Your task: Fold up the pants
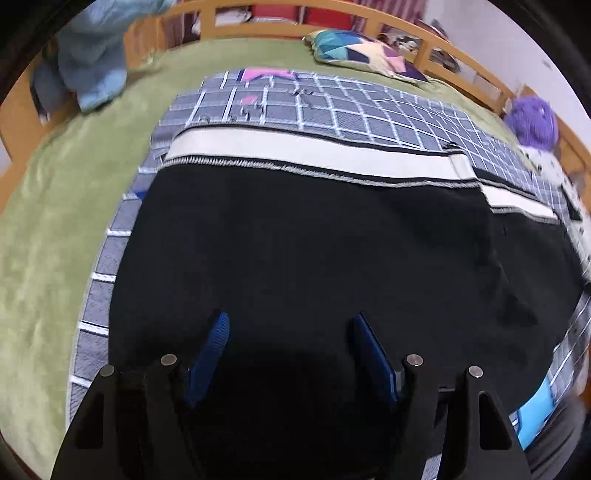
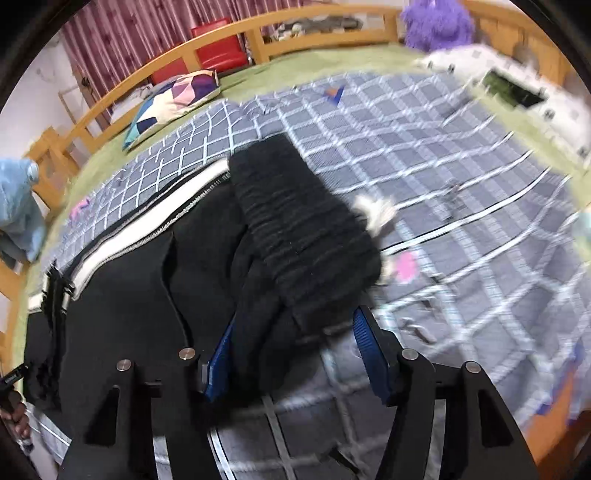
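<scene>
The pants (image 1: 314, 251) look soft, limp and fairly thick, likely to sag and drag unless pinched at an edge; the ribbed waistband (image 2: 303, 236) or a hem seems the firmest hold. They are black with a white side stripe (image 1: 295, 151), lying spread on the checked blanket (image 1: 369, 114) over the bed. Left gripper (image 1: 290, 354) hovers above the black cloth, jaws spread. Right gripper (image 2: 291, 350) has jaws spread around the waistband end.

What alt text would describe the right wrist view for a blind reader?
The open right gripper hovers at the ribbed waistband of black pants with a white side stripe, lying on a grey checked blanket. Behind lie a patterned pillow and a purple plush toy.
</scene>
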`<move>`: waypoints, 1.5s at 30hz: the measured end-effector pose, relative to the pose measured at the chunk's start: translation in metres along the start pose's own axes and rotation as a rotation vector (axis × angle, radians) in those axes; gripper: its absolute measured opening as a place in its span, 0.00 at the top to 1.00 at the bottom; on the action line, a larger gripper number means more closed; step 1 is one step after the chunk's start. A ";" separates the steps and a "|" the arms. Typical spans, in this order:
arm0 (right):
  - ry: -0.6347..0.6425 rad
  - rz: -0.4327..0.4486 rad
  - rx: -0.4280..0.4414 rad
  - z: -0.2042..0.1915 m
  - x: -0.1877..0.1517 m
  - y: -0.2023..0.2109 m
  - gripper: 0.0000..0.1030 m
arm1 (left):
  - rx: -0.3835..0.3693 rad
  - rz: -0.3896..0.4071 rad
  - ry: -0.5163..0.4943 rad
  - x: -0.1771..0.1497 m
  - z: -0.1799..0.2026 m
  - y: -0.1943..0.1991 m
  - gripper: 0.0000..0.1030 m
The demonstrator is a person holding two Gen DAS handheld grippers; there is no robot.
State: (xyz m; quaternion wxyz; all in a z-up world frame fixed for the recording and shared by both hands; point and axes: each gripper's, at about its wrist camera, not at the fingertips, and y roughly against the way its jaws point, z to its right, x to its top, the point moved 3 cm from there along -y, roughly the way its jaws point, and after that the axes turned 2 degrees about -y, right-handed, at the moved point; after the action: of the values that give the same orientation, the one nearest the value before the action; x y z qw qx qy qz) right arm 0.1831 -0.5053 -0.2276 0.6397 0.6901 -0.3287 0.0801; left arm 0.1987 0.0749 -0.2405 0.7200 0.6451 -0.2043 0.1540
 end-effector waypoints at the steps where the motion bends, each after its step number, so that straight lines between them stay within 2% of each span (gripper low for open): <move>1: 0.021 0.002 -0.043 -0.002 -0.001 0.010 0.42 | -0.041 -0.006 0.011 -0.001 0.002 0.007 0.34; 3: 0.068 0.032 -0.087 -0.018 -0.002 0.034 0.43 | -0.093 -0.004 0.043 -0.002 0.003 0.017 0.34; 4: 0.088 0.062 -0.091 -0.030 -0.003 0.050 0.43 | -0.089 0.003 0.054 -0.002 0.003 0.024 0.34; 6: 0.107 0.085 -0.055 -0.044 -0.007 0.072 0.43 | -0.059 0.025 0.066 -0.003 0.002 0.036 0.34; 8: 0.109 0.093 -0.006 -0.063 -0.016 0.085 0.43 | -0.062 0.062 0.112 -0.008 -0.007 0.054 0.34; 10: 0.117 0.095 0.038 -0.083 -0.023 0.091 0.43 | -0.095 0.101 0.180 -0.019 -0.026 0.074 0.34; 15: 0.150 0.053 0.100 -0.123 -0.041 0.074 0.42 | -0.096 0.113 0.320 -0.050 -0.073 0.093 0.34; 17: 0.131 0.026 0.138 -0.132 -0.048 0.061 0.42 | -0.121 0.113 0.363 -0.064 -0.085 0.092 0.34; 22: 0.097 -0.031 0.175 -0.144 -0.066 0.031 0.42 | -0.170 0.064 0.441 -0.069 -0.100 0.053 0.35; 24: 0.115 -0.057 0.144 -0.147 -0.070 0.026 0.42 | -0.186 0.047 0.441 -0.068 -0.100 0.038 0.35; 26: 0.121 -0.046 0.138 -0.148 -0.070 0.026 0.42 | -0.190 0.055 0.441 -0.070 -0.098 0.029 0.35; 31: 0.093 -0.061 0.141 -0.146 -0.069 0.022 0.42 | -0.154 0.083 0.403 -0.068 -0.089 0.027 0.35; 35: 0.108 -0.073 0.132 -0.151 -0.069 0.021 0.42 | -0.161 0.090 0.404 -0.068 -0.093 0.028 0.47; 37: 0.120 -0.071 0.125 -0.153 -0.070 0.022 0.42 | -0.173 0.094 0.407 -0.067 -0.095 0.029 0.57; 39: 0.125 -0.068 0.118 -0.153 -0.070 0.023 0.42 | -0.179 0.103 0.391 -0.067 -0.095 0.034 0.71; 41: 0.127 -0.066 0.115 -0.153 -0.069 0.024 0.42 | -0.174 0.124 0.370 -0.064 -0.093 0.044 0.76; 43: 0.128 -0.062 0.111 -0.153 -0.067 0.026 0.49 | -0.143 0.143 0.332 -0.057 -0.085 0.056 0.79; 45: 0.128 -0.060 0.110 -0.154 -0.066 0.030 0.50 | -0.098 0.172 0.261 -0.046 -0.071 0.072 0.82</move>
State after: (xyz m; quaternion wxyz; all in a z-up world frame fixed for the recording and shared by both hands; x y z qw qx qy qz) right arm 0.1632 -0.3373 -0.2121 0.6229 0.7271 -0.2612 0.1227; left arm 0.1307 0.1562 -0.2073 0.7552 0.5637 -0.1708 0.2876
